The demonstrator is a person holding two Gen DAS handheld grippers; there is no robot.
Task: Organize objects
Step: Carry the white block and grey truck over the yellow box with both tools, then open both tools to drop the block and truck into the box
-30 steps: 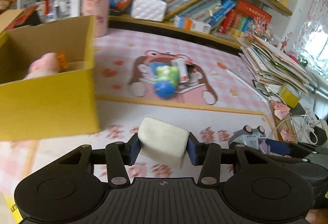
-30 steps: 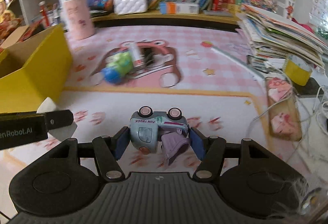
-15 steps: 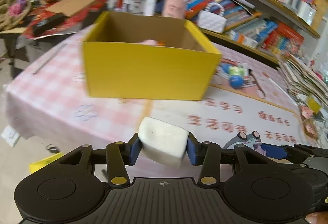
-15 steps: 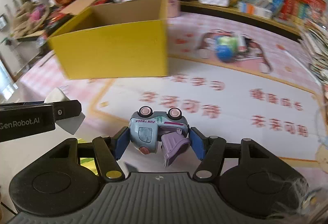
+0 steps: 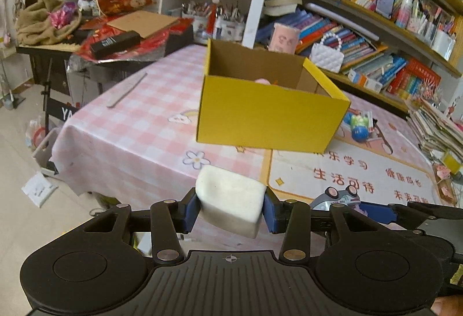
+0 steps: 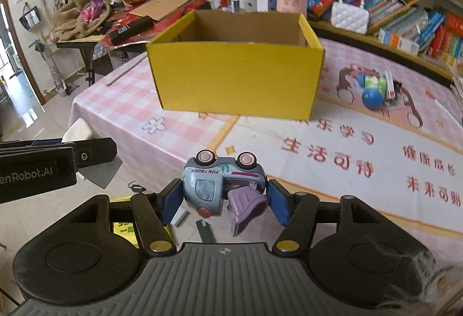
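Short of the open yellow cardboard box [image 6: 235, 78], we should carry the clenched left fingers' [image 5: 230, 210] white foam block [image 5: 230, 204] and right fingers' [image 6: 224, 200] upside-down blue-grey toy truck [image 6: 222, 183] over its rim before releasing.

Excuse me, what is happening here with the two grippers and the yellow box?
A person is tidying toys with two handheld grippers. The left gripper is shut on a white foam block, and the right gripper is shut on a toy truck held upside down. Both hang in front of the open yellow box on the pink checked table. Nothing is dropped in yet.
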